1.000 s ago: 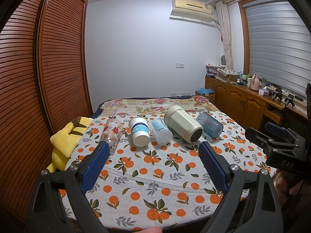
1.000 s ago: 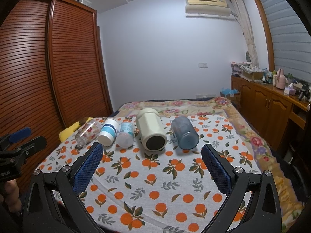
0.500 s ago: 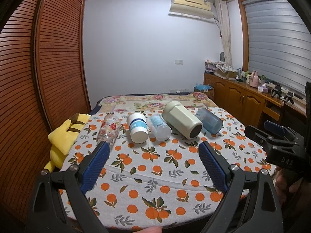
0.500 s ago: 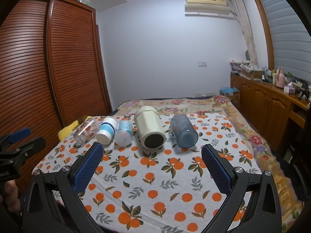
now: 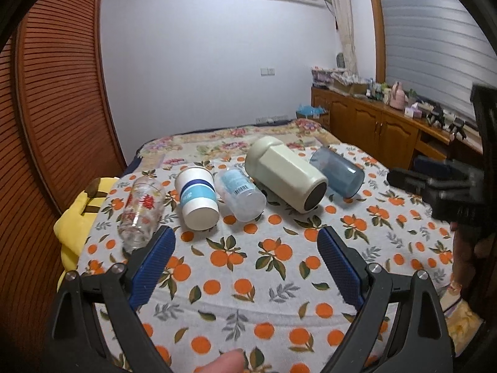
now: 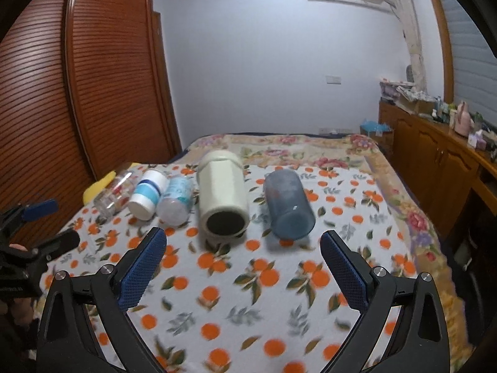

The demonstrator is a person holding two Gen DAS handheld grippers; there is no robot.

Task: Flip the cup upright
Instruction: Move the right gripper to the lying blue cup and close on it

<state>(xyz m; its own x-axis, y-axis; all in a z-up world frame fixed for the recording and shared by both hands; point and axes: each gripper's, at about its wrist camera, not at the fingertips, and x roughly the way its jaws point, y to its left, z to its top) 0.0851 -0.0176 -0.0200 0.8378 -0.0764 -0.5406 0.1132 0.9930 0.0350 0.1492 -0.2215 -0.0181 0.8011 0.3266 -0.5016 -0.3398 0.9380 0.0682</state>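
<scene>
Several cups lie on their sides in a row on the orange-print cloth (image 5: 248, 267): a clear glass with red print (image 5: 139, 214), a white cup with a blue band (image 5: 197, 202), a clear plastic cup (image 5: 242, 195), a big cream cup (image 5: 285, 177) and a blue translucent cup (image 5: 338, 172). In the right wrist view they are the glass (image 6: 113, 194), white cup (image 6: 147, 194), plastic cup (image 6: 177, 200), cream cup (image 6: 222, 195) and blue cup (image 6: 287, 203). My left gripper (image 5: 245, 248) is open and empty, short of the row. My right gripper (image 6: 242, 251) is open and empty, before the cream and blue cups.
A yellow plush toy (image 5: 77, 217) lies at the cloth's left edge. A slatted wooden wardrobe (image 5: 52, 108) stands on the left. A wooden sideboard (image 5: 388, 130) with clutter runs along the right wall. The floral bedspread (image 6: 295, 152) lies beyond the cups.
Both grippers have moved forward towards the row of cups, which now looks larger and closer. Both stay open. The cups have not moved.
</scene>
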